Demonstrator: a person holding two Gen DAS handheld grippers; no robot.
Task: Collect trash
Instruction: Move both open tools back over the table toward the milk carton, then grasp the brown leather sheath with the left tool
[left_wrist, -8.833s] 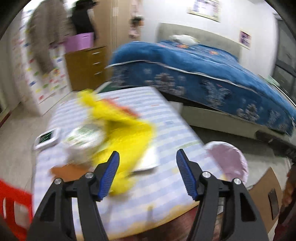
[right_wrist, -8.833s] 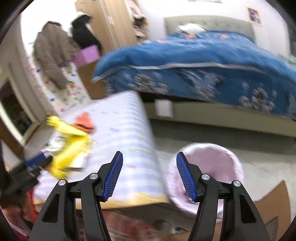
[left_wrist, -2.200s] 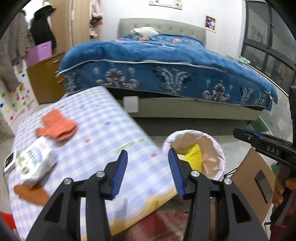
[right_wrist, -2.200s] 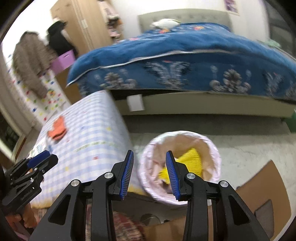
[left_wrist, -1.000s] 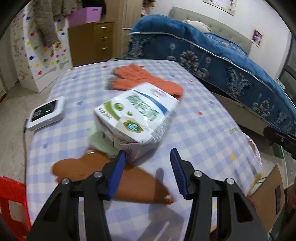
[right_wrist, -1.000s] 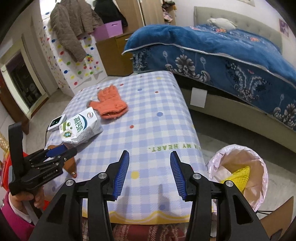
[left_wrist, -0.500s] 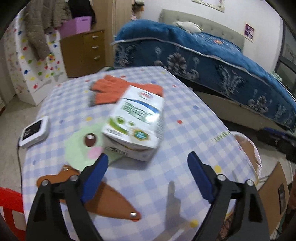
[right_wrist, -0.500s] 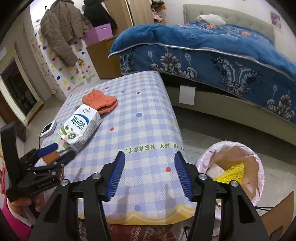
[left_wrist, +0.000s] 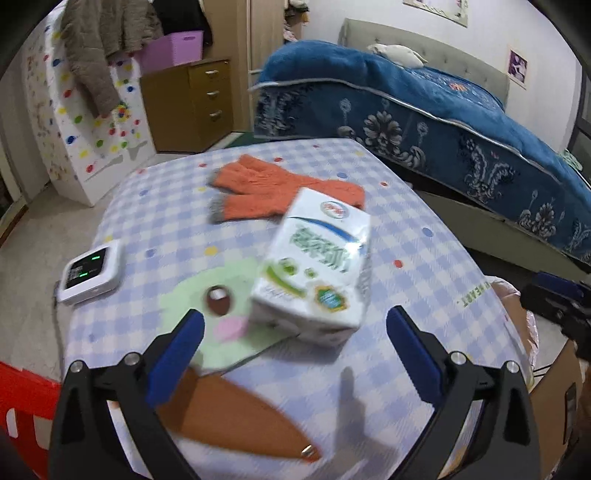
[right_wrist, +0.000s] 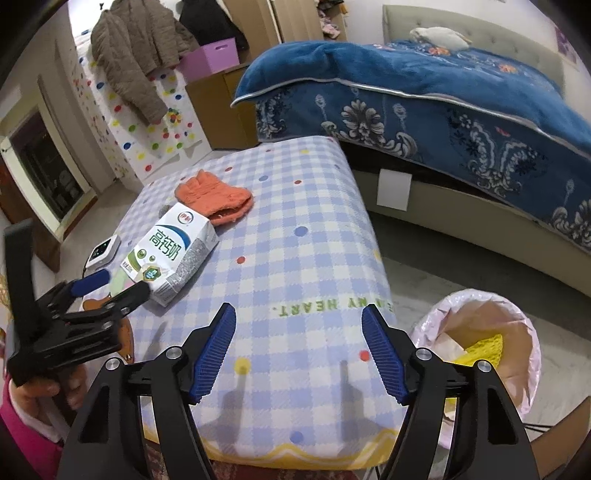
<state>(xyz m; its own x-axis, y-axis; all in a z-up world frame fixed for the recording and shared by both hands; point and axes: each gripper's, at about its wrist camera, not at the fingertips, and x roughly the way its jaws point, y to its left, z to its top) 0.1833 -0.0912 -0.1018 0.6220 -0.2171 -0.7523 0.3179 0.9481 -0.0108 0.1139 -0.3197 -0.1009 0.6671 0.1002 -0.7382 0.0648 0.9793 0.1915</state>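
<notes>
A white and green milk carton (left_wrist: 314, 269) lies on its side on the checked tablecloth (left_wrist: 406, 295), partly on a green mat. My left gripper (left_wrist: 295, 319) is low over the table just in front of it, jaws opening wide. The carton's near end sits between the fingertips (left_wrist: 192, 325) with a gap on each side. In the right wrist view the carton (right_wrist: 173, 251) and left gripper (right_wrist: 110, 286) are at the left. My right gripper (right_wrist: 298, 314) hovers over the table's near end, jaws opening, nothing between them. A pink-lined bin (right_wrist: 476, 295) on the floor holds a yellow item (right_wrist: 484, 347).
Orange gloves (left_wrist: 266, 188) lie behind the carton. A small white device (left_wrist: 90, 271) sits at the table's left edge, a brown mat (left_wrist: 236, 402) near my left fingers. A blue bed (right_wrist: 443, 92) stands behind, a cardboard box (left_wrist: 554, 387) and red stool (left_wrist: 22, 387) nearby.
Both grippers' jaws have spread wider over the last second. The left gripper shifted so the carton now lies centred between its fingertips. The carton itself has not moved on the table.
</notes>
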